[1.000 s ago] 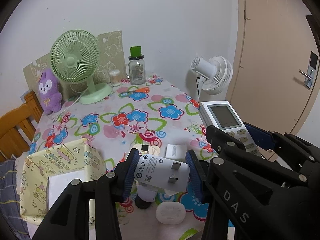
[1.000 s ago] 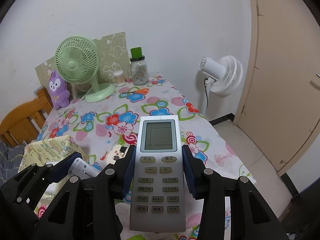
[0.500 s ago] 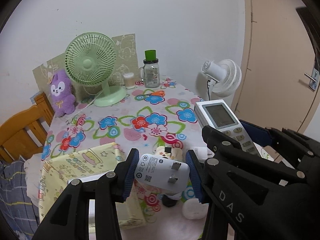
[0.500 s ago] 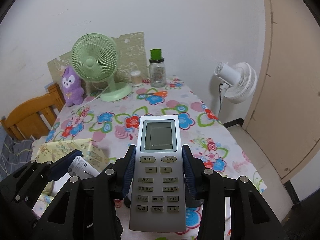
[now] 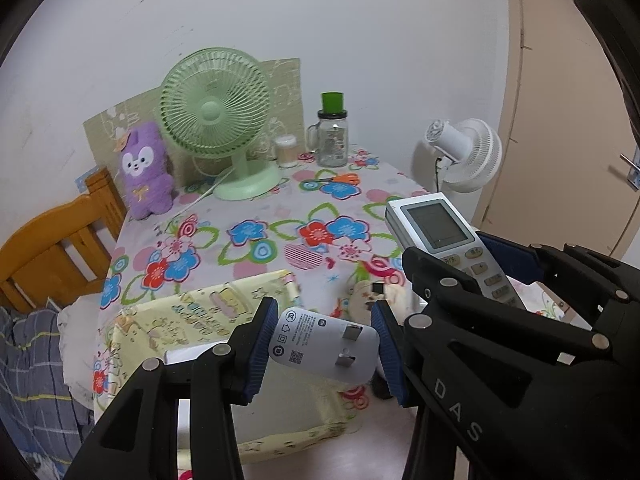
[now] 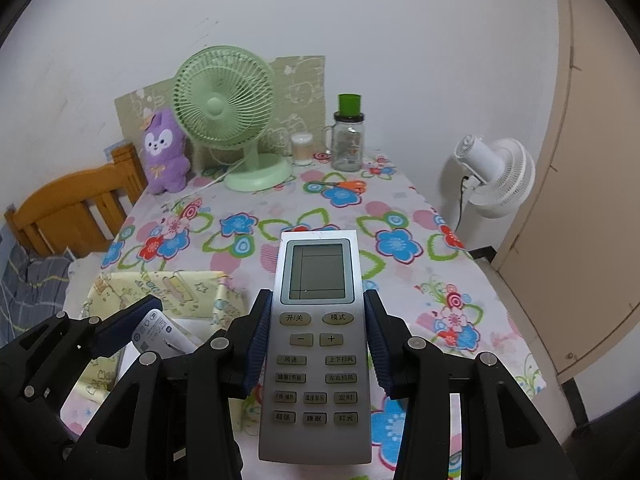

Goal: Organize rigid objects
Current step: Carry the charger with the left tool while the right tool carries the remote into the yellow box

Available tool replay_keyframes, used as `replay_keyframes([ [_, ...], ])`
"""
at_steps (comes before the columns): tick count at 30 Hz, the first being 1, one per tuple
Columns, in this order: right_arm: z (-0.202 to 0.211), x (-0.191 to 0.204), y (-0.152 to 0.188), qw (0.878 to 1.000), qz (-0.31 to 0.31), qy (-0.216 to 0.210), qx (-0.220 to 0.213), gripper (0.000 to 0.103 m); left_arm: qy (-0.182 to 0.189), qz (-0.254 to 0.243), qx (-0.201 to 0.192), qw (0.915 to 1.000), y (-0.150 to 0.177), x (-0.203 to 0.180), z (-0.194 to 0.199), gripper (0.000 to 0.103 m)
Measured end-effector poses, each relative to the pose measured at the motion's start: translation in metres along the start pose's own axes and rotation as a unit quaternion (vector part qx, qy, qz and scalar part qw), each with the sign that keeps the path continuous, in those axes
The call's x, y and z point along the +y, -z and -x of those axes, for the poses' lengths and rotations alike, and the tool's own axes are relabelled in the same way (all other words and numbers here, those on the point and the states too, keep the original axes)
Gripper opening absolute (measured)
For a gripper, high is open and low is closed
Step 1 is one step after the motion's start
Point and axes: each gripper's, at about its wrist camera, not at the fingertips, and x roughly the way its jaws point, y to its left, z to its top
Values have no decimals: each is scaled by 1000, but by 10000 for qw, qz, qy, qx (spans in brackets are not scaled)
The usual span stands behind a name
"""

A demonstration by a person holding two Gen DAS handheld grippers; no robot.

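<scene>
Both tongs are loaded and up off the surface (image 6: 280, 216) here. The left tongs (image 5: 323, 347) are clamped across a white plug-in charger (image 5: 326, 347), prongs facing the camera, blue pads pressing its two ends, and it hangs above the yellow fabric bin (image 5: 192, 320) at the near left. The right tongs (image 6: 316, 342) are squeezed on the sides of a grey air-conditioner remote (image 6: 316, 344), screen up, its long body sticking out fore and aft of the pads. Now the risks, as I read them: the two tools ride very close together, so a bump between them looks like the likeliest upset. The remote is held near its middle on smooth plastic, so a quick tilt could let it pivot or slide out. The charger's rounded shell may twist in the pads too. And that soft bin could sag if anything lands on its rim.
</scene>
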Motion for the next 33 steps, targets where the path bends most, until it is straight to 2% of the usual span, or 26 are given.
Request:
replay_keyframes([
  [18, -32, 79, 0, 9973, 476, -408, 393, 47, -297, 489, 298, 9979, 21, 72, -11, 50],
  [33, -72, 115, 8, 9923, 686, -535, 880, 47, -307, 676, 729, 9946, 39, 107, -39, 50],
])
